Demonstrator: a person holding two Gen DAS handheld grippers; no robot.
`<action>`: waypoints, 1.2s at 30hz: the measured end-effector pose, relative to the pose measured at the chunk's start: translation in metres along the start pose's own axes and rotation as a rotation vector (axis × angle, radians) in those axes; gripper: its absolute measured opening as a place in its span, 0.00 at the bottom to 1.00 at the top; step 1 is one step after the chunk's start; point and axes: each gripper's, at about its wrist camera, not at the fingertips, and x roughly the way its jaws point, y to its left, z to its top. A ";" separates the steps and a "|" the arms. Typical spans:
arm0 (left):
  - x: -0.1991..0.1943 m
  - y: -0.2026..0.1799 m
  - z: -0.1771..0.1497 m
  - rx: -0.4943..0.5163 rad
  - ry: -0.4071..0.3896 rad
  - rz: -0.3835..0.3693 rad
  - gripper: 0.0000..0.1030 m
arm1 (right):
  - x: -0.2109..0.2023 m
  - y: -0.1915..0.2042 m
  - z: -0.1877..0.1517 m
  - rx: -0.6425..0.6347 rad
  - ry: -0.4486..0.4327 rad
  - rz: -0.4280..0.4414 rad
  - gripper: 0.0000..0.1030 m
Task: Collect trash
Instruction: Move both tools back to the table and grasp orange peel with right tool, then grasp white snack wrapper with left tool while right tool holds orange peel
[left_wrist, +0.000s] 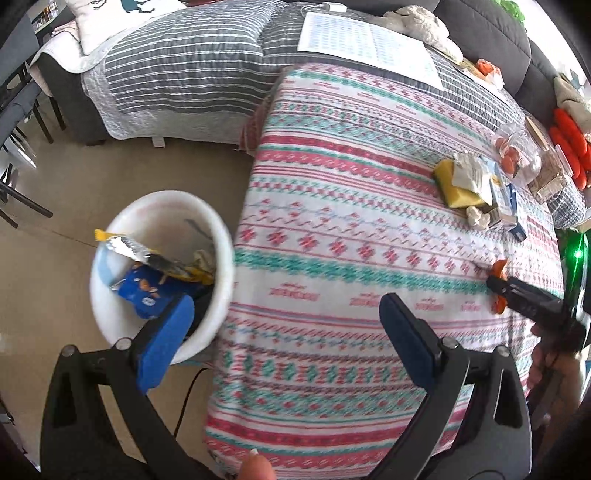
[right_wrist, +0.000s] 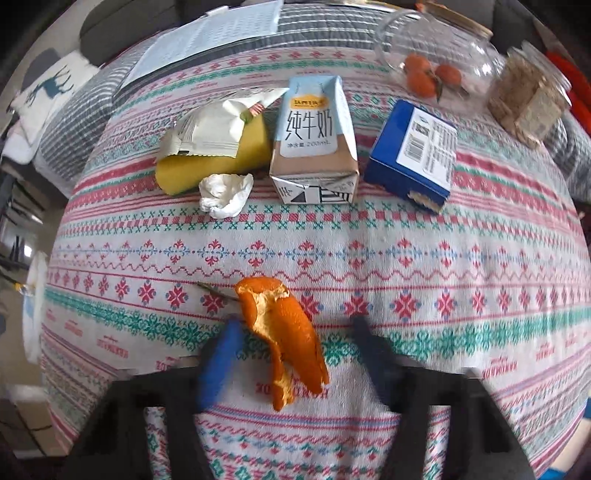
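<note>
The orange peel (right_wrist: 284, 336) lies on the patterned cloth (right_wrist: 406, 280) that covers the surface. It is long and thin. Its long way runs from near the right gripper (right_wrist: 295, 332) out toward the milk carton (right_wrist: 314, 144), leaning a bit to the left. A small stem sticks out at its far end. The right fingers (right_wrist: 218, 362) are spread wide, one on each side of the peel, and they hold nothing.

Only the right wrist view shows the crumpled tissue (right_wrist: 226, 195), the torn wrapper (right_wrist: 214, 129) on the yellow sponge (right_wrist: 207, 166), and the blue box (right_wrist: 413, 151) up close.

Only the left wrist view shows the white bin (left_wrist: 162, 273) on the floor beside the surface, with wrappers inside. The left gripper (left_wrist: 288, 339) is wide open and empty, one finger over the bin.
</note>
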 end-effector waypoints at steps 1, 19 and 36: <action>0.001 -0.006 0.002 -0.001 -0.001 -0.004 0.97 | -0.001 0.000 0.000 -0.009 -0.009 -0.004 0.40; 0.041 -0.156 0.058 0.076 -0.103 -0.133 0.96 | -0.055 -0.118 0.009 0.249 -0.140 0.137 0.18; 0.084 -0.192 0.080 0.048 -0.157 -0.227 0.49 | -0.046 -0.134 0.028 0.296 -0.128 0.196 0.18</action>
